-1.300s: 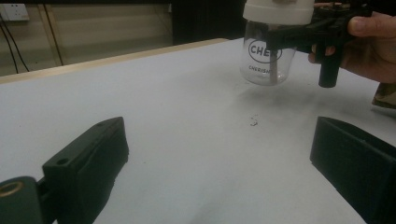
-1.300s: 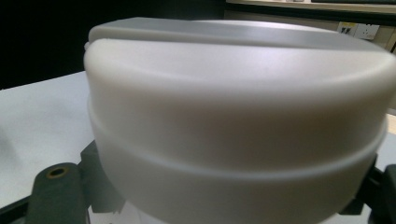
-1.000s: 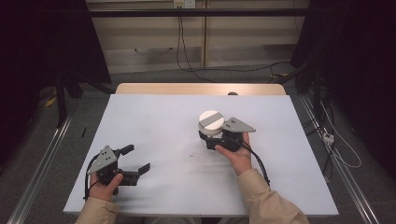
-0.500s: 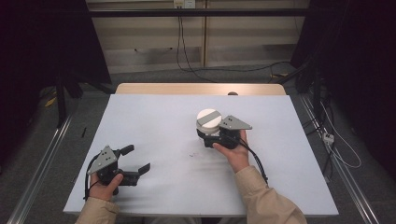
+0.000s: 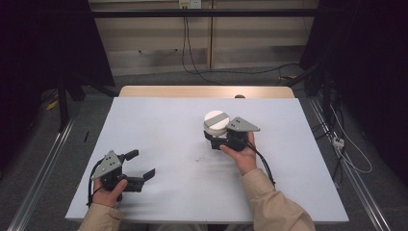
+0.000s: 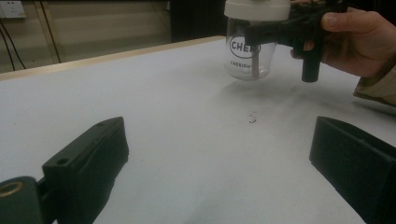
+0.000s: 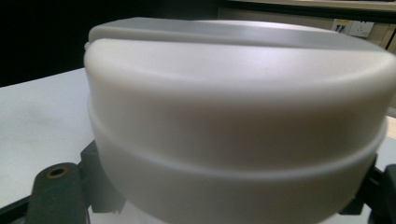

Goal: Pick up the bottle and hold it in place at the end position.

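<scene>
White table (image 5: 159, 125), one jar (image 5: 216, 124), two hand-held grippers

1. The clear glass jar (image 6: 247, 58) carries dark lettering and an oval logo outline on its side.
2. Its round plastic lid (image 5: 216, 120) is white, crossed by a grey band on top.
3. Both hand-held grippers, left (image 5: 143, 165) and right (image 5: 215, 139), are black with grey three-cornered top plates.
4. The flat table (image 5: 159, 125) is plain white with a pale wooden far edge, marked by a small dark speck (image 6: 252, 120).
</scene>
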